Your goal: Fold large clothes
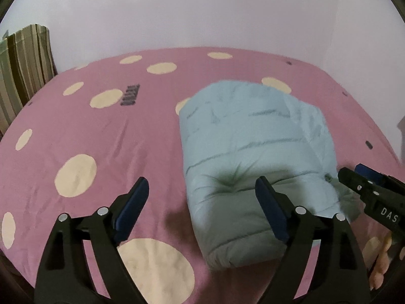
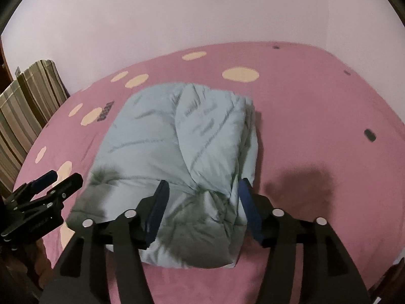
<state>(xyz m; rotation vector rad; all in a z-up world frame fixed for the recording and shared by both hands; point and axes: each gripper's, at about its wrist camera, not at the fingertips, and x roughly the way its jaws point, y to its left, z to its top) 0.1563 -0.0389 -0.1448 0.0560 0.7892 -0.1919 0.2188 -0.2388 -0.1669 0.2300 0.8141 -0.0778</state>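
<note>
Left wrist view: the left gripper [image 1: 202,192], jaws spread and empty, hangs above the near left edge of the folded pale-blue quilted puffer jacket [image 1: 253,152] lying on the pink bedspread with cream dots [image 1: 76,126]; bare bedspread extends leftward.

Right wrist view: the right gripper [image 2: 203,192], jaws parted and pinching nothing, frames the jacket's near end [image 2: 182,139]; open bedspread [image 2: 316,126] lies to the right.

Bedroom at home: bed w/ pink dotted sheet [image 1: 152,131], striped curtain [image 1: 22,65].
</note>
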